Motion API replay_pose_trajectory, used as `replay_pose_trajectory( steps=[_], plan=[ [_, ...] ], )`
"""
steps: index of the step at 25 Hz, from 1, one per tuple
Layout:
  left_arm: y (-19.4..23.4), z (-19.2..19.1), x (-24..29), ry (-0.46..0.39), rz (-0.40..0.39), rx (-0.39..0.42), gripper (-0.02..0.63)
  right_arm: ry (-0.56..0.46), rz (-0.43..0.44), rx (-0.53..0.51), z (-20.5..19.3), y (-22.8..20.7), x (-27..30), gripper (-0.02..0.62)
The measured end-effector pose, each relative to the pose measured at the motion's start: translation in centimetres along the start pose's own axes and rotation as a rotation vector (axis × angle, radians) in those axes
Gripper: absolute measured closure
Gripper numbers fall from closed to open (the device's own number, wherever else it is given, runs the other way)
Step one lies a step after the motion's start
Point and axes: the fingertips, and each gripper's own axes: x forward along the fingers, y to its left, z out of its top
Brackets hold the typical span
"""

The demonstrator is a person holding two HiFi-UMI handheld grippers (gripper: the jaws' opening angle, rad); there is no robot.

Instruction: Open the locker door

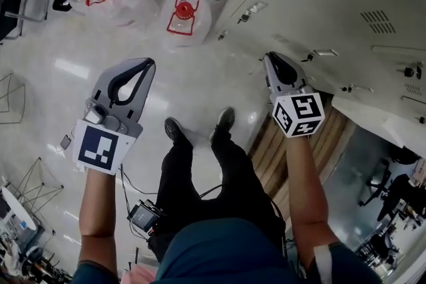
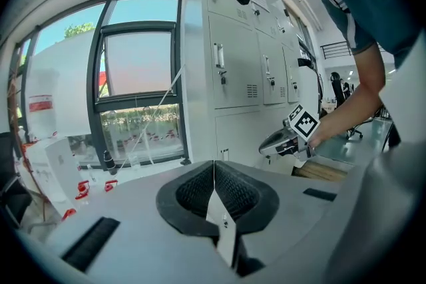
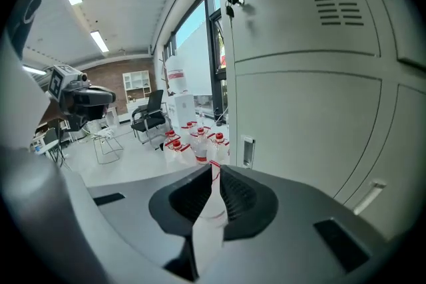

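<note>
Pale grey sheet metal to work on: locker door [image 3: 313,116] shut, close in front of the right claw [image 3: 214,168], with a recessed handle [image 3: 247,151] low on its left edge and a keyed latch [image 3: 231,6] on the door above. Judging from the views: approach stage, no contact yet, and no telling for certain which door is meant. Right claw pressed together on nothing, hovering just beside the lockers. Left claw [image 2: 213,163] likewise closed and empty, held well apart over the bare floor, near the water jugs [image 1: 184,13]. Spread the right claw first, to get one tip into the recess. Line up square with the handle, slide a tip into the pocket, pinch on the lip, then pull along the arc of the hinge, probably on the right edge, rather than straight back. Keep the pull slow and expect some flex in the thin metal and some resistance at the catch. If locked, turn to the key rather than force. Keep the left claw clear of the swing, and step the feet back to leave room.
</note>
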Motion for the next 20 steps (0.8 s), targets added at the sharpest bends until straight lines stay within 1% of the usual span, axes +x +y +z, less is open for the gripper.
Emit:
replay_pose_trajectory(
  steps=[5,9,15,20],
  plan=[
    [1.2,-4.5,1.2,0.033,0.007,-0.033,0.588,0.038,0.018,0.018,-4.5,0.2,4.9,0.557],
    [2.0,-7.9,2.4,0.062,0.009,-0.042,0.588,0.06,0.033,0.02,-7.7,-0.1,8.8,0.556],
    [3.3,-13.3,4.9,0.082,0.015,-0.063,0.587,0.098,0.037,0.013,-13.5,-0.6,14.8,0.555],
    [3.9,-17.6,7.5,0.103,0.001,-0.068,0.586,0.118,0.036,0.027,-18.1,-1.6,19.1,0.555]
  ],
)
